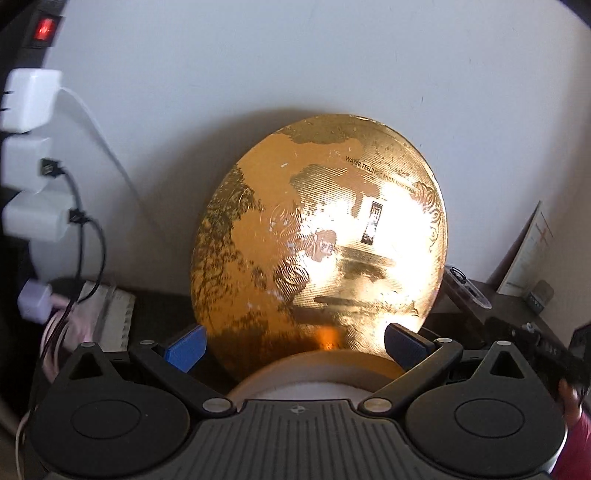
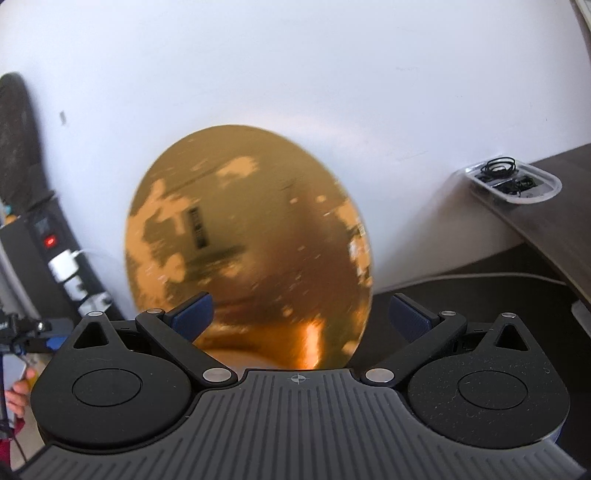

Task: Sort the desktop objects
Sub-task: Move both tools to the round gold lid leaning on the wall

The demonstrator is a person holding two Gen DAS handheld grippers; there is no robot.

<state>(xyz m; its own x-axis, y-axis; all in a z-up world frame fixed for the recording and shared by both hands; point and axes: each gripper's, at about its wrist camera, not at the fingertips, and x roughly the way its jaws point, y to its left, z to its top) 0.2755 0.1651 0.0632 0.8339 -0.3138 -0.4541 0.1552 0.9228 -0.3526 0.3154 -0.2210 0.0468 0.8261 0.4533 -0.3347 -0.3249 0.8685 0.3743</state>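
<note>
— White wall is seen behind everything, with a dark counter below it. What is shown ahead of the left gripper?

— A round gold disc is seen straight ahead of it, stood on edge and tilted back toward the wall. Printed words, "WATER FEELING", can be read near its upper edge. A pale rounded object is seen just below the disc, between the blue pads; what it is cannot be told.

— How is that gripper set?

— It is held wide apart, and the disc's lower edge lies between the pads. No contact with either pad can be made out, so nothing is judged to be held.

— And to its left?

— A black power strip with a lit red switch is mounted there, with white chargers and dark cables plugged in.

— What is shown from the right gripper?

— The same gold disc is seen, blurred, ahead and slightly left of centre. This gripper is also spread wide; its left pad overlaps the disc's edge in the view, while the right pad stands clear of it. Whether the disc is touched cannot be told.

— Anything further right?

— A clear tray of small black items is set on a raised dark ledge, well apart from the disc.
</note>
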